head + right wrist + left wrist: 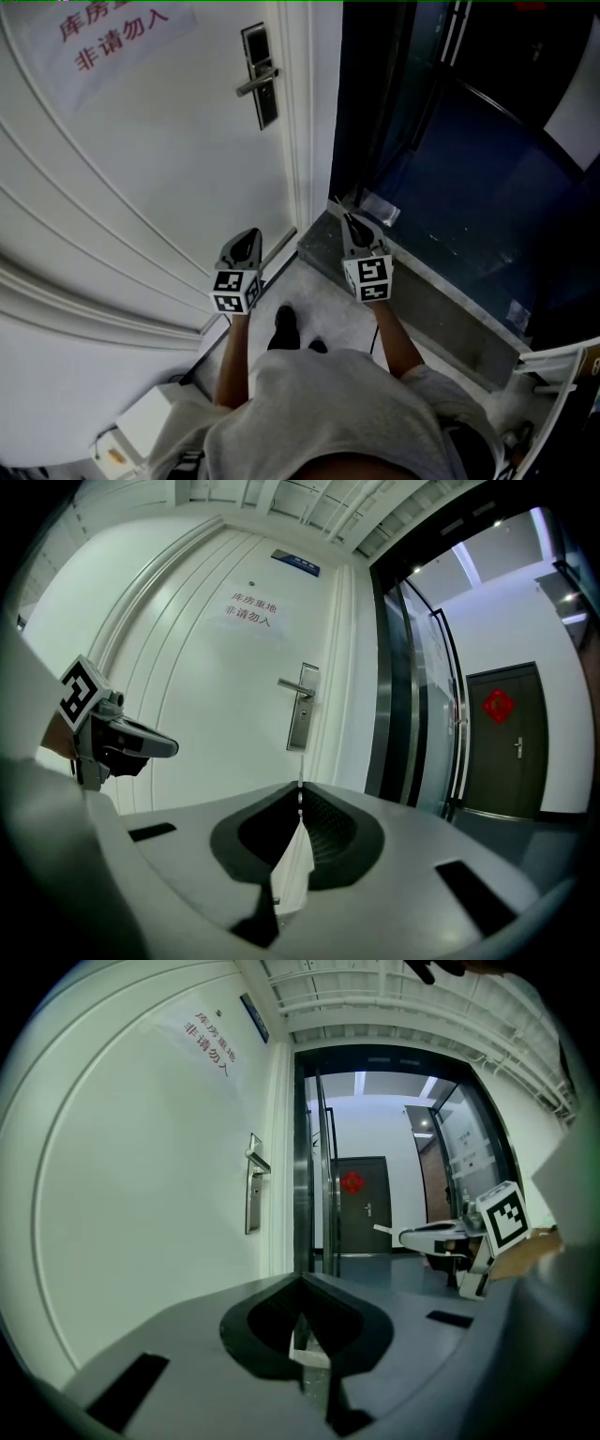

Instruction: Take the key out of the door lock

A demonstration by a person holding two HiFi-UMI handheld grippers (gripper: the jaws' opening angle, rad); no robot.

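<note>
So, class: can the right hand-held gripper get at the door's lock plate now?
Probably yes: nothing stands between the right hand-held gripper and the lock plate, though its jaws are shut.

Grey floor (330, 311), dark far door (362, 1211)

Your bare left forearm (234, 361) and right forearm (397, 342) reach forward side by side. Your left gripper (247, 236) points roughly level, its jaws together with nothing between them. Your right gripper (351, 221) does likewise, its jaws pinched on a thin key (335, 203).
</note>
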